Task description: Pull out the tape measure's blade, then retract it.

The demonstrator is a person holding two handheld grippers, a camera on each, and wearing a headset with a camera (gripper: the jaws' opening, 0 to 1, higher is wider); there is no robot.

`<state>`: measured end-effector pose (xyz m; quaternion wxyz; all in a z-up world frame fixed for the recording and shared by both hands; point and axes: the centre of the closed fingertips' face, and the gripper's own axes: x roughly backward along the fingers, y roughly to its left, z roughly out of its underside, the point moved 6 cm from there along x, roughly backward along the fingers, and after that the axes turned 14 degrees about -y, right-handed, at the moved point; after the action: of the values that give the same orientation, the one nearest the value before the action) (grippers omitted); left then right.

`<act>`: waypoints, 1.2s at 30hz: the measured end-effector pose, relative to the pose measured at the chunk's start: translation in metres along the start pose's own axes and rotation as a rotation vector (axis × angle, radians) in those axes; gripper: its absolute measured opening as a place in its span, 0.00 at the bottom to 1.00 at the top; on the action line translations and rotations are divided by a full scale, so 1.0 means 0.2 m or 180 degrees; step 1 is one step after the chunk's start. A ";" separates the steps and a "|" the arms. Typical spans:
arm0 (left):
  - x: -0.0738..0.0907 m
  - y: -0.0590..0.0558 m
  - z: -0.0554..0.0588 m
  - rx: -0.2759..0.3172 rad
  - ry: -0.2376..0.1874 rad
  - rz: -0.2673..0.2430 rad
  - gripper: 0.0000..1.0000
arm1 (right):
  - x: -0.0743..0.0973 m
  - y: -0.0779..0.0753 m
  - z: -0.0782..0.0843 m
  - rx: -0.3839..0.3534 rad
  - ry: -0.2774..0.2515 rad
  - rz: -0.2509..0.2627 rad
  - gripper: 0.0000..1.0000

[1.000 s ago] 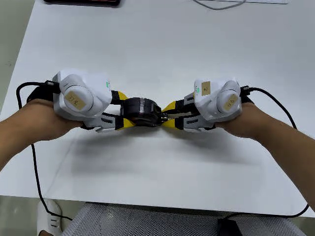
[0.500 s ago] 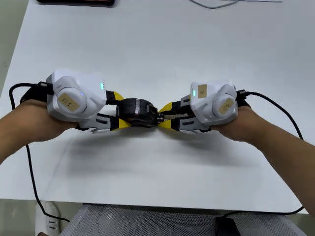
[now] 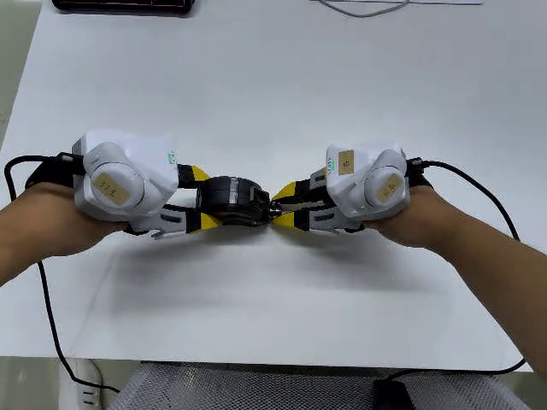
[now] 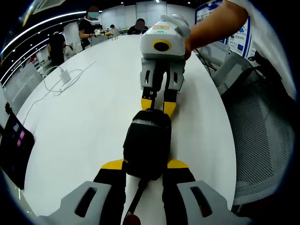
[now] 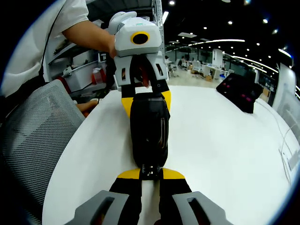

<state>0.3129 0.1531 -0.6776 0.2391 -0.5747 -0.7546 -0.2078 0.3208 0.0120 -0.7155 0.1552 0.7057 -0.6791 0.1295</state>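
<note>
We see the tape measure (image 3: 235, 201), a black case, held just above the white table (image 3: 273, 85) at its middle, between the two grippers, which face each other tip to tip. The left gripper (image 4: 146, 165) has its yellow-tipped jaws clamped on the two sides of the case, gripping it at the rear end. The right gripper (image 5: 151, 175) comes in from the other side with its jaws drawn close together, pinching the blade tip (image 5: 151, 169) right at the mouth of the case. In the head view we make out almost no blade between the case and the right gripper's yellow tips, which sit just beside the case. A hand (image 3: 51, 222) holds the white body of the left gripper, and the other hand (image 3: 419, 222) holds the right one. A black cable (image 3: 479, 184) runs from the back of the right gripper across the table toward the near edge. A dark flat device (image 3: 120, 4) lies at the far edge of the table, well apart from the grippers. A grey mesh chair (image 3: 256, 386) shows below the near edge.
</note>
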 end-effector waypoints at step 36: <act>0.00 -0.01 0.00 0.0004 0.0023 -0.0028 0.24 | 0.21 0.03 0.07 -0.0036 0.0151 0.0080 0.10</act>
<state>0.3120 0.1522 -0.6774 0.2412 -0.5705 -0.7564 -0.2104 0.3166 -0.0325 -0.7110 0.1736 0.6929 -0.6848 0.1443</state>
